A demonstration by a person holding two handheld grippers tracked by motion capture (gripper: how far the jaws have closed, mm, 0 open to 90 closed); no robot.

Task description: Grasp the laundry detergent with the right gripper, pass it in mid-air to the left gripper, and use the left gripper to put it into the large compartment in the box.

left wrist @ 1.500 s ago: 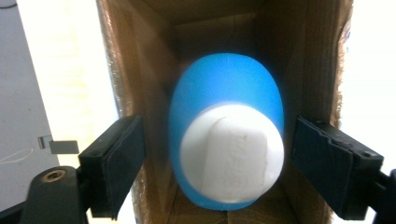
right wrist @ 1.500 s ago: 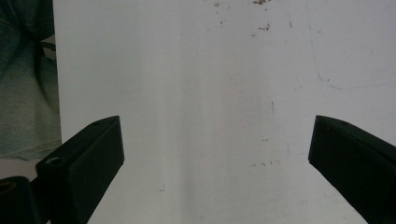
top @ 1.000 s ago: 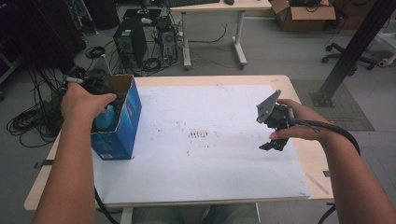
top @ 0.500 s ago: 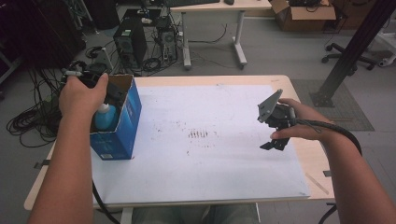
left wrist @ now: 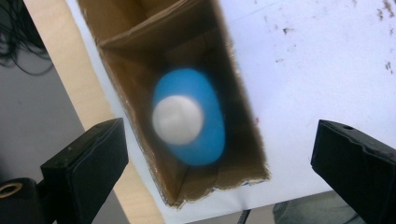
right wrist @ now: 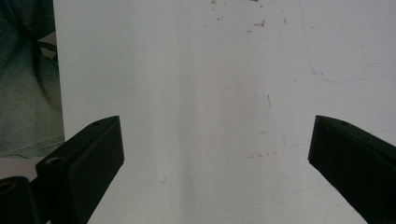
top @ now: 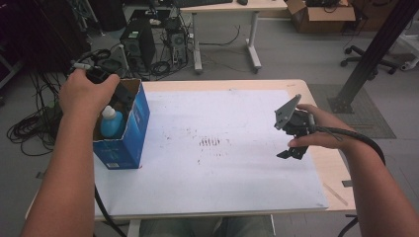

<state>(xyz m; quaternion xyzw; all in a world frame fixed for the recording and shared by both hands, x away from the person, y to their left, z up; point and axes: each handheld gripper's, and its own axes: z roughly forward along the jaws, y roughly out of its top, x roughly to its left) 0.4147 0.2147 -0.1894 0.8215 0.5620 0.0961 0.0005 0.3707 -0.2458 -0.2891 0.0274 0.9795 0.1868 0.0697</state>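
A blue bottle with a white cap (top: 111, 123) stands upright inside an open blue cardboard box (top: 126, 148) at the table's left edge. My left gripper (top: 118, 95) hovers just above the box, mostly hidden under the hand. In the left gripper view the bottle (left wrist: 187, 116) sits down in the box (left wrist: 140, 60), below my left gripper (left wrist: 217, 158). Its jaws have just been opening and stand wide, touching nothing. My right gripper (top: 291, 152) hangs over the white sheet at the right, open with nothing between its jaws (right wrist: 215, 163).
A white sheet (top: 222, 168) with dark smudges at its middle covers most of the wooden table (top: 316, 98). Behind the table on the floor are computer towers (top: 133, 42), cables, another desk and a black post (top: 375, 44) at the right.
My left hand has lifted up and away from the box, leaving the bottle standing inside. The right hand has stayed where it was.
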